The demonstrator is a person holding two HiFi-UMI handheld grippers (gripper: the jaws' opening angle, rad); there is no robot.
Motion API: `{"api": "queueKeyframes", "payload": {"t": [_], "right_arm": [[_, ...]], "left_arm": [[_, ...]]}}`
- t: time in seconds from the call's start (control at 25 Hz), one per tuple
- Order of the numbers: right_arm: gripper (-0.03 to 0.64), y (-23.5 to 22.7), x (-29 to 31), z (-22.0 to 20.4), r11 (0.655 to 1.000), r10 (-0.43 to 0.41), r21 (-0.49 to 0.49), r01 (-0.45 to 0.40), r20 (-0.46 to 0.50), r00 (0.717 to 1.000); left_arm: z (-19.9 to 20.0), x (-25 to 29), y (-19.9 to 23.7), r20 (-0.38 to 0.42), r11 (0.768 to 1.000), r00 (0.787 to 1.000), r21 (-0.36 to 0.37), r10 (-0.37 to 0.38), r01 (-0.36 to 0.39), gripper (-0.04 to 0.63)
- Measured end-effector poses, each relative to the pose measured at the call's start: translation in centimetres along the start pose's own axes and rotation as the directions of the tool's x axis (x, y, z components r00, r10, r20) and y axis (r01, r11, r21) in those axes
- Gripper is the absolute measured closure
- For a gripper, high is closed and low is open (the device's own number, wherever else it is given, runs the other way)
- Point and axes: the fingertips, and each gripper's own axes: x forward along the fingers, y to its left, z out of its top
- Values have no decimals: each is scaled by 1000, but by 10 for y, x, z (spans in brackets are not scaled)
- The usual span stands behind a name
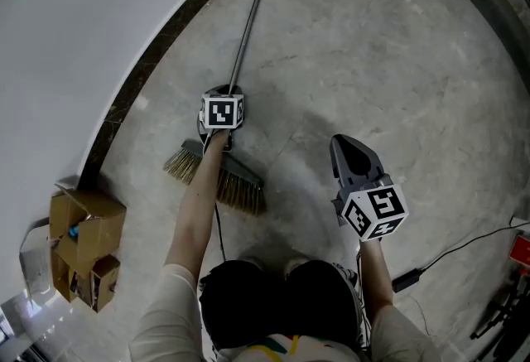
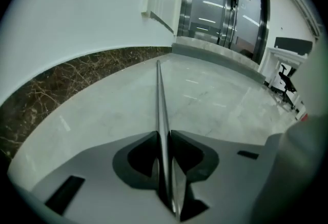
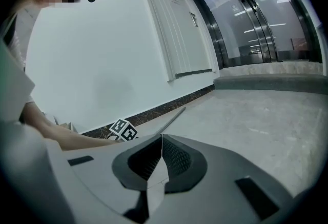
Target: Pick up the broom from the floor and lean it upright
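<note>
The broom lies flat on the grey floor, its bristle head (image 1: 222,180) near me and its thin metal handle (image 1: 248,21) running away toward the wall. My left gripper (image 1: 224,92) is low over the handle just beyond the head, with its jaws shut on the handle (image 2: 160,100), which runs straight out between the pads (image 2: 165,138). My right gripper (image 1: 340,140) hovers to the right of the broom head, apart from it, jaws shut and empty (image 3: 162,138). In the right gripper view the handle (image 3: 172,119) and the left gripper's marker cube (image 3: 123,129) show off to the left.
A white wall with a dark stone skirting (image 1: 137,79) curves along the left. Cardboard boxes (image 1: 83,240) stand by it at lower left. A black cable with an adapter (image 1: 410,278) lies at lower right. Glass doors (image 2: 225,7) behind a raised ledge (image 2: 220,55) lie ahead.
</note>
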Motion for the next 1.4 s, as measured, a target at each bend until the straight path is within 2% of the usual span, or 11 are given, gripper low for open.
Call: {"api": "queueKeyframes", "payload": {"t": [0.08, 0.16, 0.28, 0.4, 0.6, 0.8, 0.88, 0.96, 1.16, 1.24, 1.4], "right_arm": [[604, 5, 2, 4, 1000, 8, 0, -8, 0, 1000], [604, 13, 3, 15, 1000, 23, -6, -23, 4, 1000], [604, 24, 1, 46, 999, 45, -22, -44, 27, 999], [604, 37, -6, 84, 998, 63, -32, -61, 70, 996], [604, 66, -20, 141, 993, 101, -66, -94, 122, 987], [604, 90, -34, 189, 978, 167, -150, -142, 166, 972], [604, 95, -42, 199, 973, 183, -176, -152, 173, 968], [604, 97, -51, 201, 970, 183, -192, -149, 170, 968], [604, 98, -57, 191, 971, 167, -194, -139, 139, 976], [604, 100, -51, 185, 971, 169, -194, -143, 124, 978], [604, 109, -37, 175, 967, 185, -198, -162, 101, 978]], "left_arm": [[2, -5, -1, 10, 1000, 1000, -14, -3, 3, 465], [5, -21, -6, 53, 1000, 999, -17, -7, 8, 465], [27, -61, -22, 154, 1000, 988, -7, -17, 19, 465], [61, -111, -28, 263, 999, 965, -32, 4, 5, 465], [109, -190, -18, 421, 994, 904, -105, 76, -35, 465], [145, -250, 9, 536, 970, 817, -215, 214, -114, 465], [149, -265, 19, 552, 955, 790, -261, 268, -142, 465], [145, -274, 29, 548, 933, 772, -324, 322, -159, 465], [127, -282, 66, 510, 845, 732, -508, 451, -167, 465], [128, -283, 77, 514, 837, 719, -518, 469, -175, 465], [133, -282, 89, 532, 847, 705, -498, 469, -187, 463]]}}
